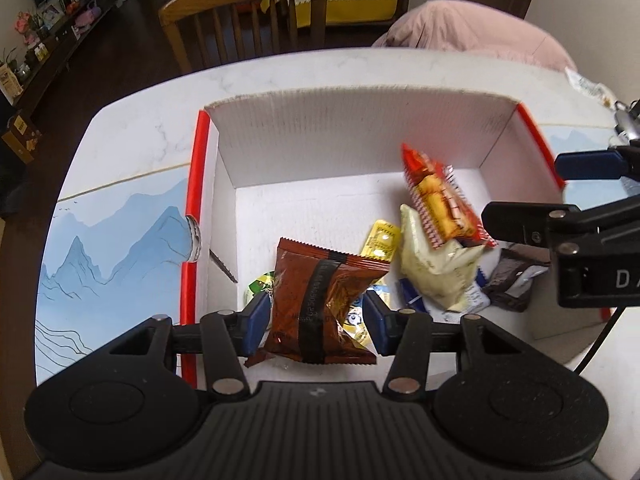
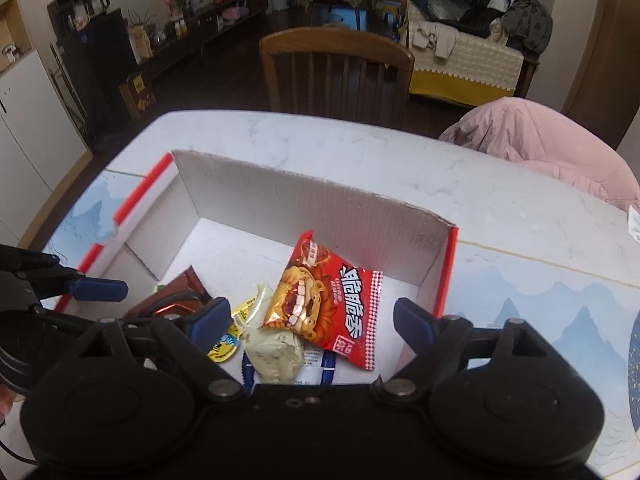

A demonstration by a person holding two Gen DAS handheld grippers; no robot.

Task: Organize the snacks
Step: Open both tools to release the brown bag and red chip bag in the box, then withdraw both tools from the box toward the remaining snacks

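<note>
**Snack packets gathering in the white carton**

A white corrugated carton with red outer edges sits open on the marble-look surface, filling the middle of both views. Its far half is bare floor; the snacks lie bunched toward the lower edge of each frame.

In the left wrist view, the left tongs sit part-open at bottom centre with a brown packet between the blue pads. Both pads appear to touch its sides, though whether they press on it cannot be told. Behind it lie a yellow packet, a pale cream packet, a dark grey packet at the right, and blue-and-white wrappers underneath.

A red packet of crunchy snacks leans tilted over the cream one. In the right wrist view the right tongs stand wide open, the red packet lying between the pads without touching either.
</note>
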